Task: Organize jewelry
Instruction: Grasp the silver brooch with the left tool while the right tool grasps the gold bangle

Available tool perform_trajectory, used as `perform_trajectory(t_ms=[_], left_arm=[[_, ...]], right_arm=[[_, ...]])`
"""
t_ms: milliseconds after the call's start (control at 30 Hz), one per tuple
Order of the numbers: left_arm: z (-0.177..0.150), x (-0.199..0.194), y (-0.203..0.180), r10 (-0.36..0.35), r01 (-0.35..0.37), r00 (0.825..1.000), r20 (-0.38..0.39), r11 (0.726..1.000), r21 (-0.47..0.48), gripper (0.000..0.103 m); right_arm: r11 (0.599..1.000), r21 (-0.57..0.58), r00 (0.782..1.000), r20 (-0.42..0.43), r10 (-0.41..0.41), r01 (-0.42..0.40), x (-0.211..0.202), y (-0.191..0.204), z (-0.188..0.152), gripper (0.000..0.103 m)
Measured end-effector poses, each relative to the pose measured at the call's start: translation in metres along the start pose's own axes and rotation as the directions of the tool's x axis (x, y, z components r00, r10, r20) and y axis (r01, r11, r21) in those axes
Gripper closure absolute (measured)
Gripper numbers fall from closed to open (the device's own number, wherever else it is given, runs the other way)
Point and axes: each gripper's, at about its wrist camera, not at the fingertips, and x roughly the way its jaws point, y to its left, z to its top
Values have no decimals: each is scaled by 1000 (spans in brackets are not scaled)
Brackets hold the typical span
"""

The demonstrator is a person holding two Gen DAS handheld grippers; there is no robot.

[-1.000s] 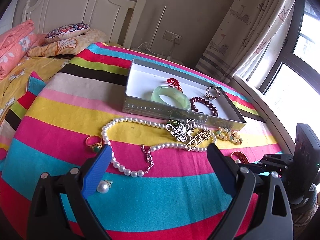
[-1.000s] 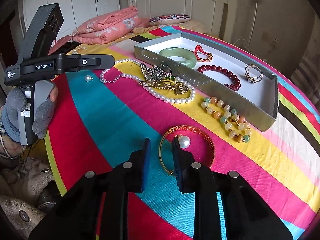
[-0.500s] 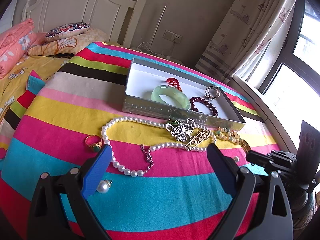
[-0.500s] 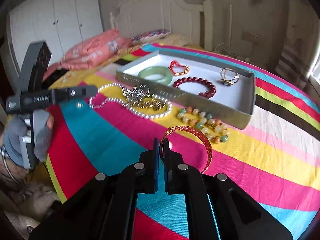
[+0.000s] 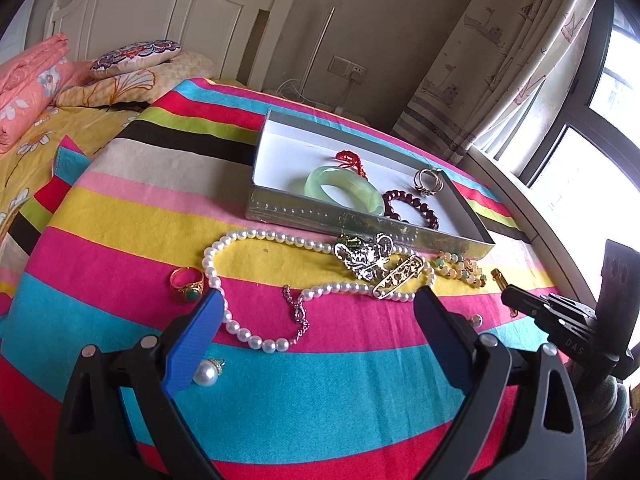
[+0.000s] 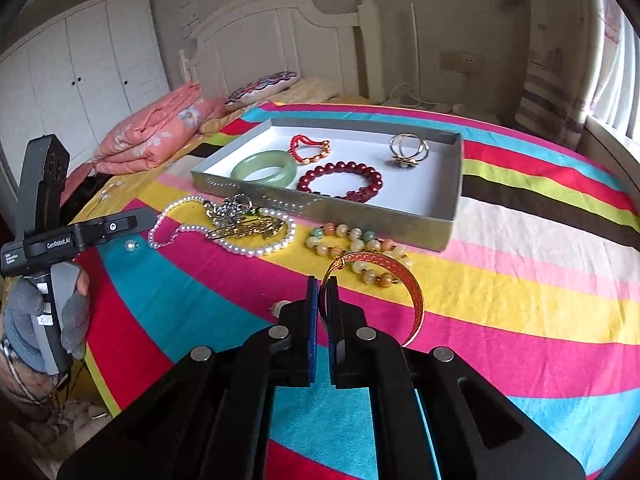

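Observation:
My right gripper [image 6: 322, 280] is shut on a gold-and-red bangle [image 6: 414, 288] and holds it lifted above the striped tablecloth, near the bead bracelet [image 6: 356, 240]. The silver tray [image 6: 320, 210] behind it holds a green jade bangle [image 6: 264, 166], a dark red bead bracelet [image 6: 340, 180], a red string bracelet [image 6: 308, 148] and a ring [image 6: 408, 150]. My left gripper [image 5: 316, 340] is open and empty, hovering over the pearl necklace [image 5: 256, 332]. A gold ring [image 5: 187, 282], a pearl earring [image 5: 206, 374] and brooches [image 5: 372, 260] lie on the cloth.
The round table's edge curves along the right by the window [image 5: 580, 160]. A bed with pillows [image 5: 132, 50] stands behind on the left. A small pearl [image 6: 280, 306] lies just left of my right fingers.
My right gripper closed on the gold-and-red bangle and lifted it off the cloth, tilting it upright. The pearl that lay inside it stays on the table. My left gripper barely moved.

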Motion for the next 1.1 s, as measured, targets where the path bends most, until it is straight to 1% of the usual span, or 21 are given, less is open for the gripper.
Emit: perform_trajectory(t_ms=[100, 233, 367, 467, 533, 567, 633, 700, 767, 800, 867, 900, 933, 1000, 1100], left_arm=[[0, -1, -1, -4, 4, 1000, 8, 1000, 0, 8], [0, 0, -2, -9, 9, 1000, 6, 1000, 3, 8], [-1, -3, -3, 6, -6, 1000, 10, 1000, 4, 8], [0, -3, -8, -13, 14, 1000, -11, 999, 43, 8], [1, -1, -12, -4, 6, 1000, -30, 997, 79, 9], [2, 1, -16, 10, -5, 999, -42, 993, 114, 9], [5, 1, -22, 30, -24, 999, -36, 987, 160, 9], [10, 3, -28, 17, -7, 999, -50, 983, 186, 9], [14, 9, -32, 11, 6, 997, -81, 978, 206, 11], [16, 13, -34, 8, 12, 996, -89, 976, 217, 13], [17, 20, -38, -9, 36, 993, -115, 970, 240, 19], [18, 25, -40, -16, 48, 992, -128, 968, 247, 25], [20, 29, -41, -15, 48, 991, -132, 967, 249, 28], [26, 37, -40, 0, 32, 992, -126, 969, 247, 31], [36, 48, -34, -2, 33, 991, -133, 972, 233, 32]], right_arm=[[1000, 26, 1000, 3, -7, 7, 1, -5, 1, 99], [999, 30, 1000, 1, -16, 16, 2, -6, 1, 99], [999, 48, 1000, 5, -17, 17, 1, -9, 1, 99], [999, 47, 1000, 1, -21, 21, 2, -9, 1, 99], [999, 47, 1000, 2, -19, 18, 2, -8, 1, 99], [999, 48, 1000, 2, -16, 16, 2, -9, 1, 99], [999, 53, 1000, 3, -11, 11, 2, -10, 1, 99], [999, 54, 1000, 4, -6, 6, 2, -10, 0, 99], [999, 53, 1000, 5, -5, 5, 2, -9, 0, 99], [999, 53, 1000, 8, -5, 5, 1, -9, 0, 99], [998, 55, 1000, 13, -2, 1, 0, -10, 0, 99], [998, 56, 1000, 16, -2, 1, -1, -10, -1, 99], [998, 56, 1000, 16, -2, 1, -1, -10, -1, 99], [999, 53, 1000, 14, -3, 3, -1, -10, -1, 99], [999, 51, 1000, 14, -1, 0, -1, -10, -1, 99]])
